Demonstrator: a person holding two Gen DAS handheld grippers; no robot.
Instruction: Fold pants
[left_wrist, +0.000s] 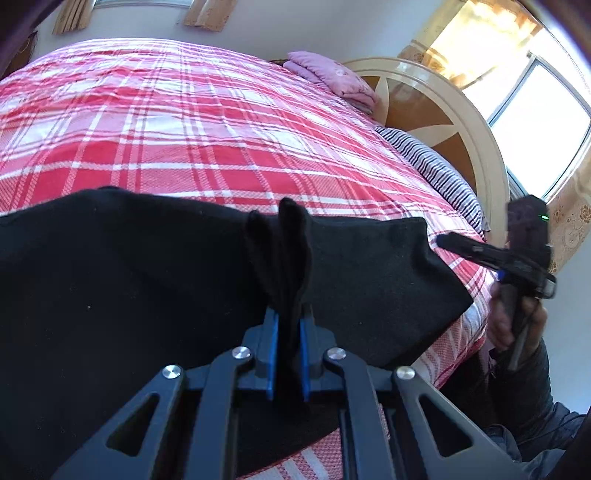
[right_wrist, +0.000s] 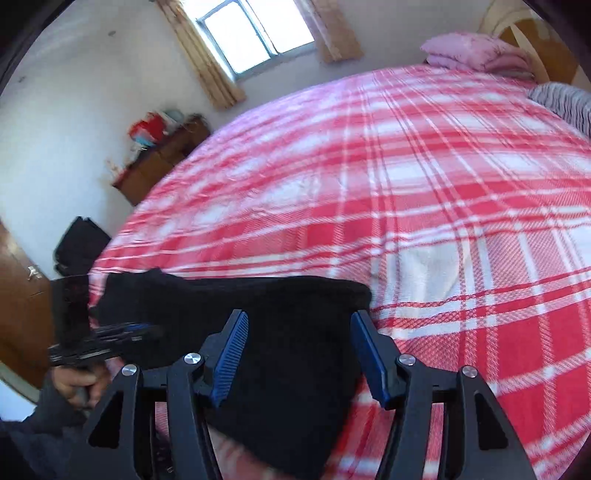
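Under our grippers lies a big bed with a red and white checked cotton sheet (left_wrist: 207, 122). Our left gripper (left_wrist: 288, 325) has its blue pads pressed together on a bunched-up fold of the soft black cloth pants (left_wrist: 129, 280), which stick up between them. Our right gripper (right_wrist: 299, 354) is spread wide, with the pants (right_wrist: 288, 332) lying flat on the sheet just below and between its fingers. Far ahead of us sits a folded pink blanket (right_wrist: 476, 55).

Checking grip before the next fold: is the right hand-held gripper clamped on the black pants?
No, the right hand-held gripper is open, its blue pads spread apart above the black pants.
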